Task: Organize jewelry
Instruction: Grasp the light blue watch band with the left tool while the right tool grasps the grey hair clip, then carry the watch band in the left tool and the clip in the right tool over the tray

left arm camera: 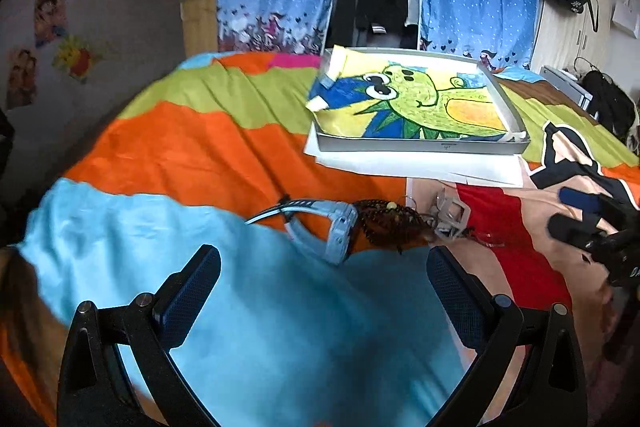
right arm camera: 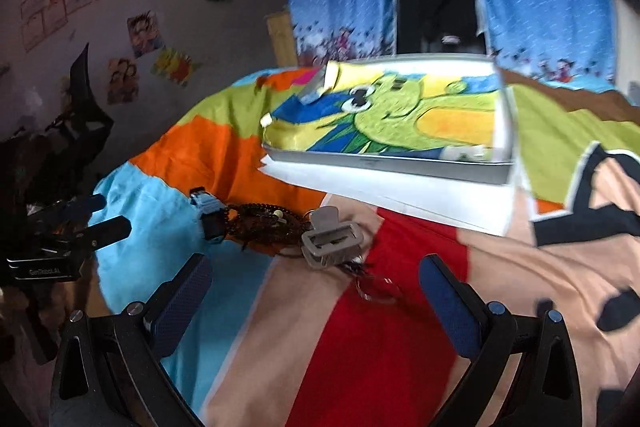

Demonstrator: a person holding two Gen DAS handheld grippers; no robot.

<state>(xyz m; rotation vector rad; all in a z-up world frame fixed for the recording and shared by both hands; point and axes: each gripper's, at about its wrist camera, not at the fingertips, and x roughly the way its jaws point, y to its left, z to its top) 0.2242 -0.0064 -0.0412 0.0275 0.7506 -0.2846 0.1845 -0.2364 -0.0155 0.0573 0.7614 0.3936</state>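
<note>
The bed [left arm camera: 224,143], covered by a bedspread in orange, green, light blue, red and peach blocks, carries everything; beyond the jewelry lies a shallow grey tray [left arm camera: 420,146] lined with a crayon dinosaur drawing [left arm camera: 416,103], resting on white paper sheets [left arm camera: 420,167]; the tray appears to hold no jewelry yet and is judged to be the destination.

The jewelry lies in one tight cluster on the bedspread, near the front edge of the tray and between the two grippers; from the left: a light blue wristwatch [left arm camera: 340,231], a coiled dark brown bead string [left arm camera: 392,223] touching it, a grey claw hair clip [right arm camera: 332,239] against the beads, and a small clear item [right arm camera: 376,287], too blurred to identify, just beside the clip.

The left gripper [left arm camera: 324,263] hovers short of the watch, jaws released and spread wide, holding nothing; the right gripper [right arm camera: 316,275] hovers short of the clip, jaws likewise released and empty.

Step in hand, as judged: first pick from the cluster. Procedure:
- take outer items first, watch to the left gripper, clip to the right, so the beads are not dragged;
- straddle one item only; the pieces touch, so check that no bead loop lies between the jaws;
- descend until the tips meet the soft cloth, then close across the narrow section of the item;
- lift straight up; a snag on the beads is the main risk.
</note>
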